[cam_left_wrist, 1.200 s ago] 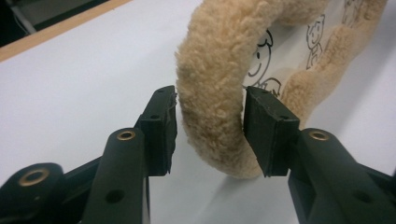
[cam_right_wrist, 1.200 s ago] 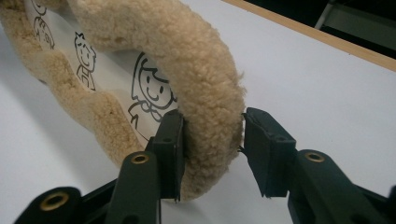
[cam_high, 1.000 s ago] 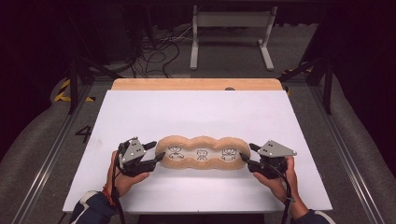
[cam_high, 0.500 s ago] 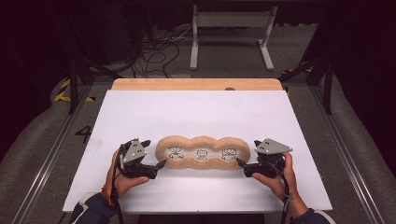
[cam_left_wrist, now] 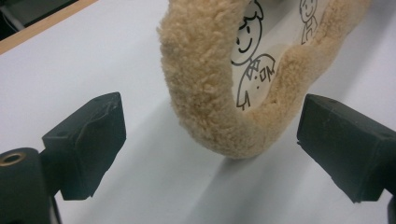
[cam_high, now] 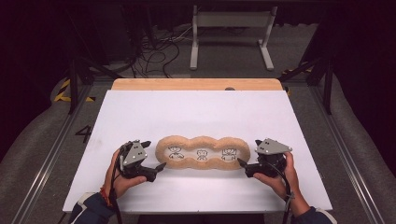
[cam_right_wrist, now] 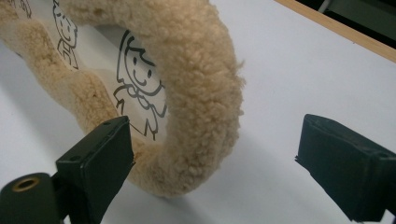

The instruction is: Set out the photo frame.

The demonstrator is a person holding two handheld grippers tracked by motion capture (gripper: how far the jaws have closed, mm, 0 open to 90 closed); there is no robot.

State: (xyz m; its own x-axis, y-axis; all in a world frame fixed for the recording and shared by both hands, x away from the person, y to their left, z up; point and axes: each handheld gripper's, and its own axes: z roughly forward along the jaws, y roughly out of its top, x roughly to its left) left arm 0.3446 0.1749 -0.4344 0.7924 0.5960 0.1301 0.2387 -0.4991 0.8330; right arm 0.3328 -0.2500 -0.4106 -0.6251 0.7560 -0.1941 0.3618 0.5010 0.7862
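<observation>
Fleece-rimmed mat (cam_high: 202, 152) lay flat between both parted, empty grippers, left gripper (cam_high: 159, 167) and right gripper (cam_high: 240, 163) each just off one end; uneven closing could have pinched only loose pile and dragged it askew.

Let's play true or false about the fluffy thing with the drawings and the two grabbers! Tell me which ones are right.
1. The fluffy tan frame lies flat on the white table. True.
2. The frame holds five cartoon drawings. False: three little figures show in its three windows.
3. The left gripper has its jaws wide open at the frame's left end. True.
4. The right gripper is squeezing the frame. False: its jaws stand open, one on each side of the frame's right end.
5. The frame is bright blue. False: it is tan and fuzzy.
</observation>
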